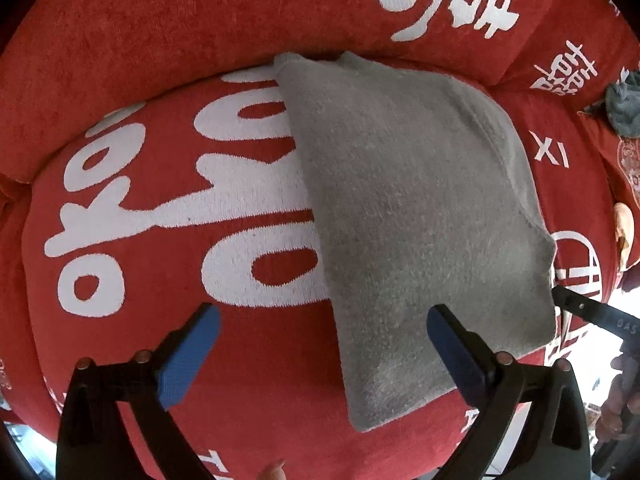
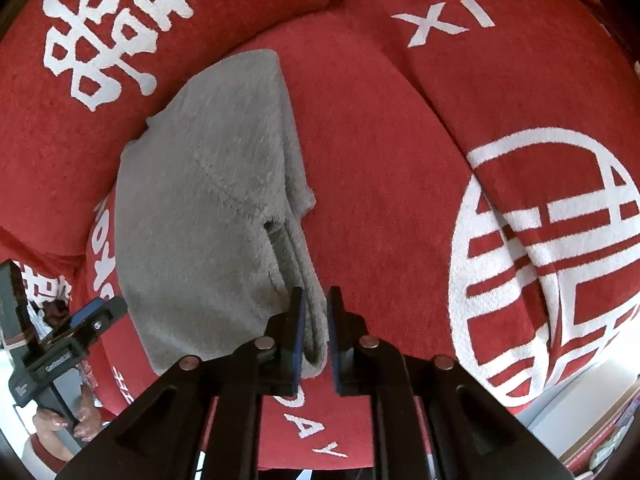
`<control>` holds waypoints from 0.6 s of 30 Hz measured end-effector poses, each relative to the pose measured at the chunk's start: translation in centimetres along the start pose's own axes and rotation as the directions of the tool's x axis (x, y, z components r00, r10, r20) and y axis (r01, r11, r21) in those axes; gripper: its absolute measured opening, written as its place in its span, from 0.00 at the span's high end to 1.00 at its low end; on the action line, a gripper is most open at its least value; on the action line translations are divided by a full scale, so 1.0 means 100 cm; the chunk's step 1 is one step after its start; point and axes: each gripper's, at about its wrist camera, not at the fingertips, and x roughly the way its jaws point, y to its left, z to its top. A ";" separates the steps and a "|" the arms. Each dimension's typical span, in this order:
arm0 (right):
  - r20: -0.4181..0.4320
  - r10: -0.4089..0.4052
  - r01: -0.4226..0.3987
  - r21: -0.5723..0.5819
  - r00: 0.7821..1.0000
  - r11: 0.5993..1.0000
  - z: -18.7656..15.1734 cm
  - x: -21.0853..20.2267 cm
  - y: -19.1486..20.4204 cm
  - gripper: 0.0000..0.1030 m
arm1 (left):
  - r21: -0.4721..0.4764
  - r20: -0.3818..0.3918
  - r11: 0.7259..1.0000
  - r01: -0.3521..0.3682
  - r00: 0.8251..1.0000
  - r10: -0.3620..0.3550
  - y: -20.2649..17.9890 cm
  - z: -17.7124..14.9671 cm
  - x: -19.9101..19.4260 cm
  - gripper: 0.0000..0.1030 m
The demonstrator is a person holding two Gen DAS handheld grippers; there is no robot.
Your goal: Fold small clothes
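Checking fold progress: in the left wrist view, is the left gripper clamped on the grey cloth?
No. The left gripper stands wide open above the red cushion, and neither blue pad presses on the grey cloth.

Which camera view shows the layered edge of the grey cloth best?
The right wrist view: the grey cloth shows its stacked edge running down between the right gripper fingers. The left wrist view shows only its flat top.
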 end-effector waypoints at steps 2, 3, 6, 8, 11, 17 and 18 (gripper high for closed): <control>0.008 0.002 -0.002 -0.002 1.000 1.000 0.003 -0.002 0.000 0.73 | -0.004 -0.005 1.000 0.003 1.000 -0.003 0.001 0.003 0.000 0.00; 0.010 0.003 -0.003 -0.006 1.000 1.000 0.005 -0.003 -0.001 0.69 | -0.011 -0.007 1.000 0.017 1.000 -0.017 0.003 0.005 -0.001 0.00; 0.015 0.010 -0.010 -0.023 1.000 1.000 0.011 -0.004 0.001 0.61 | -0.038 0.007 0.999 0.009 1.000 -0.009 0.009 0.014 -0.007 0.00; 0.028 0.017 -0.016 -0.035 0.999 0.999 0.016 -0.006 0.002 0.52 | -0.058 0.013 0.998 0.011 1.000 -0.010 0.015 0.020 -0.007 0.00; 0.049 0.035 -0.032 -0.056 0.998 0.998 0.028 -0.009 0.004 0.51 | -0.110 0.012 0.994 0.025 1.000 -0.024 0.027 0.031 -0.003 0.00; 0.037 0.092 -0.091 -0.039 0.995 0.995 0.052 -0.003 0.000 0.51 | -0.182 -0.031 0.971 0.155 0.986 -0.163 0.034 0.046 0.017 0.00; 0.033 0.099 -0.098 -0.036 0.995 0.995 0.056 -0.001 0.000 0.51 | -0.174 -0.037 0.976 0.129 0.990 -0.137 0.032 0.049 0.021 0.00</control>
